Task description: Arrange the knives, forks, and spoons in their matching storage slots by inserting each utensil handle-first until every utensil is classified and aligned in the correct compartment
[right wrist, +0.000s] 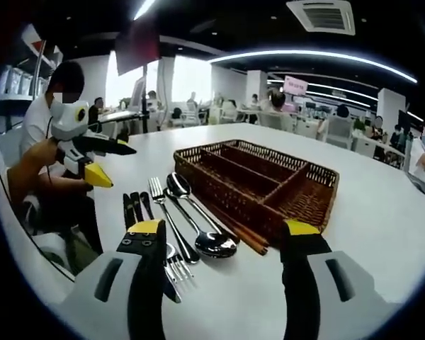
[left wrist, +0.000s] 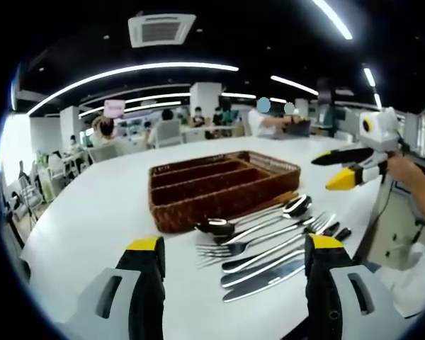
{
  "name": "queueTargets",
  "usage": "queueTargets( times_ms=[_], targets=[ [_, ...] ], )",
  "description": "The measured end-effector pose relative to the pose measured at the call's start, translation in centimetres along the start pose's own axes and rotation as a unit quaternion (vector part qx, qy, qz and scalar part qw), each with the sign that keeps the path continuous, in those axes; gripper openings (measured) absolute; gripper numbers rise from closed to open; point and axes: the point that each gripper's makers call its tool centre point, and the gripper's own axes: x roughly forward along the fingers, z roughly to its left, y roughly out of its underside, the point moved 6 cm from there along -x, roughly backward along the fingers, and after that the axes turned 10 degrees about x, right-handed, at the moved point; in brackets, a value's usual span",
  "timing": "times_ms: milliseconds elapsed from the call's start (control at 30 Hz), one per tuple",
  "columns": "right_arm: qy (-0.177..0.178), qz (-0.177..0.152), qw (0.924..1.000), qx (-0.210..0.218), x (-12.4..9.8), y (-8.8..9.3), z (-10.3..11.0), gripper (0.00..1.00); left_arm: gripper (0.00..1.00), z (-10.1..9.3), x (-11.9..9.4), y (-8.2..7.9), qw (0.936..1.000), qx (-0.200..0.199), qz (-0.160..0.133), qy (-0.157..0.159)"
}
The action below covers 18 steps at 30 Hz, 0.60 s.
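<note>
A brown wicker tray (left wrist: 219,209) with long compartments stands on the white table, nothing visible in it. In front of it lie spoons (left wrist: 265,214), forks (left wrist: 234,249) and knives (left wrist: 265,273) side by side. My left gripper (left wrist: 234,244) hovers open just before the utensils, holding nothing. To the right, my right gripper (left wrist: 322,173) is held up with its jaws apart. In the right gripper view my right gripper (right wrist: 224,228) is open over the spoons (right wrist: 198,230), with forks (right wrist: 158,193) and knives (right wrist: 133,205) to the left and the tray (right wrist: 319,205) beyond. The left gripper (right wrist: 120,166) is raised at left, open.
Brown chopsticks (right wrist: 235,228) lie along the tray's near wall. The table (left wrist: 92,212) is wide and white, with bare room left of the tray. A person's hand (left wrist: 411,177) holds the right gripper at the table's edge. Other people sit at desks far behind.
</note>
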Motion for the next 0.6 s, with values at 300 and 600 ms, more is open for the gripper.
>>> queueTargets(
  times_ms=[300, 600],
  targets=[
    [-0.003, 0.003, 1.0000, -0.002, 0.5, 0.1, 0.0, 0.66, 0.81, 0.1, 0.0, 0.1, 1.0000, -0.001, 0.003, 0.001],
    [-0.010, 0.012, 0.9999, -0.006, 1.4, 0.2, 0.0, 0.62, 0.81, -0.1, 0.2, 0.3, 1.0000, 0.000, 0.008, 0.006]
  ],
)
